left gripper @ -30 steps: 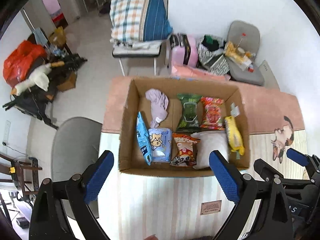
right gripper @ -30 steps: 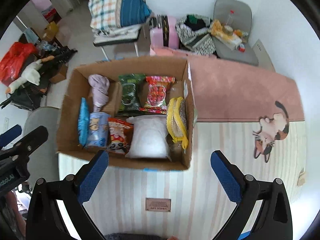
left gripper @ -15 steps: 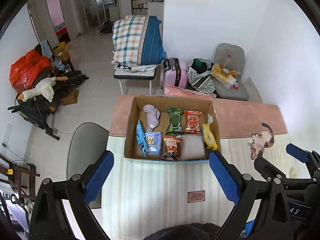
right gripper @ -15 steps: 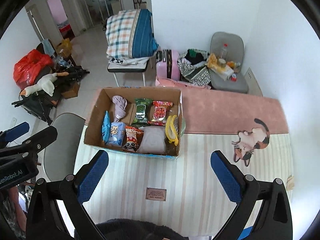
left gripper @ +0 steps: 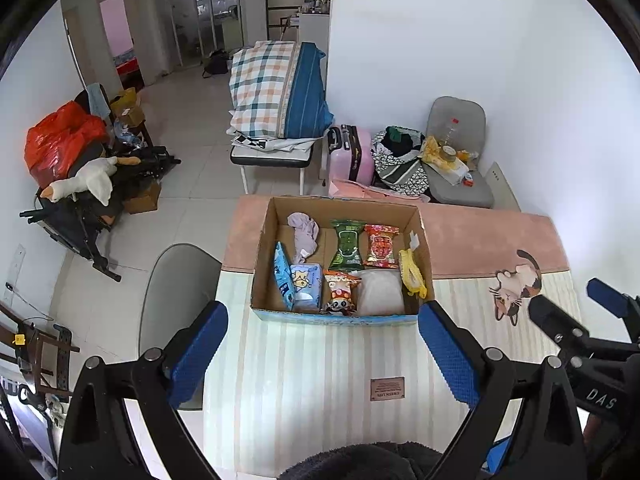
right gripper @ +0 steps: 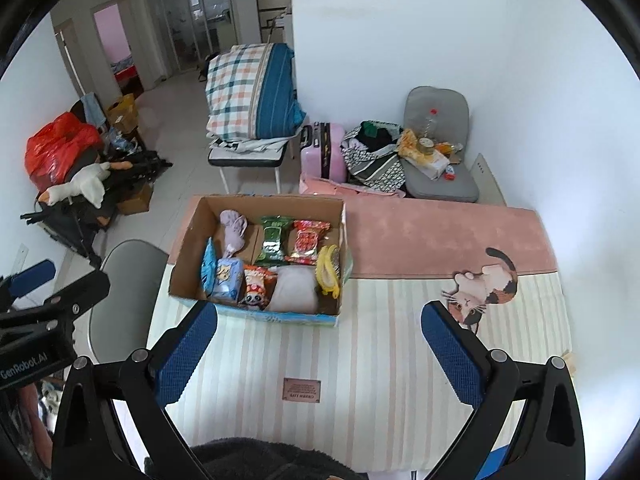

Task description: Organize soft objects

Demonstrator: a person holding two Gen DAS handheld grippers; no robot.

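Box [left gripper: 340,317] of soft goods on the striped desk [left gripper: 320,380].
Left gripper [left gripper: 322,354] and right gripper [right gripper: 318,354] hang above the desk near the box, fingers spread, holding nothing.

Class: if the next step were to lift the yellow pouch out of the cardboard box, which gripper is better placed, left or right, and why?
Probably right. The yellow pouch leans against the cardboard box wall on the right gripper side. Both it and the left gripper are open, empty, well back.
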